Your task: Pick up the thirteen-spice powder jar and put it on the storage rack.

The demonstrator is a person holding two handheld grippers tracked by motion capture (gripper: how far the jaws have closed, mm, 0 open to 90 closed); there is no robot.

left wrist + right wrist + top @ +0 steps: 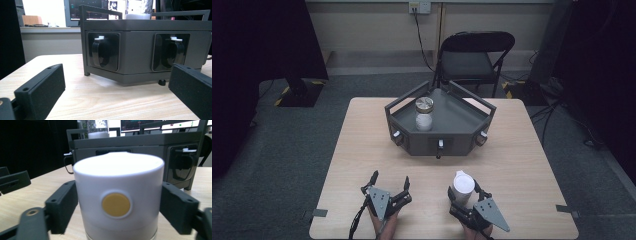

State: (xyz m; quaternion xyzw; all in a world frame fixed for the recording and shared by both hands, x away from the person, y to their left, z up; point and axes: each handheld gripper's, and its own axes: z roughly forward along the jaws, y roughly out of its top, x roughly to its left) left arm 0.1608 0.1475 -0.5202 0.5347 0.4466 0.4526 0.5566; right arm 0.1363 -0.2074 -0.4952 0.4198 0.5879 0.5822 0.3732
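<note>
White cylinder gripped at the near edge of the table, grey tray beyond.

The right gripper (463, 192) has its black jaws closed against the sides of a white plastic cylinder (118, 200) with a round yellow spot on its front, standing upright on the pale wooden table (522, 150) near the person's edge. Just beside it, the left gripper (390, 183) rests low with its jaws spread wide and nothing between them. Farther on, mid-table, a dark grey angular tray (462, 117) with rail handles and small latches on its front faces stands squarely ahead of both grippers; a clear jar with a metal lid (424, 114) and white contents stands inside it. Behind the table are a black folding chair (474, 60), grey carpet and a wall socket (419, 7).
</note>
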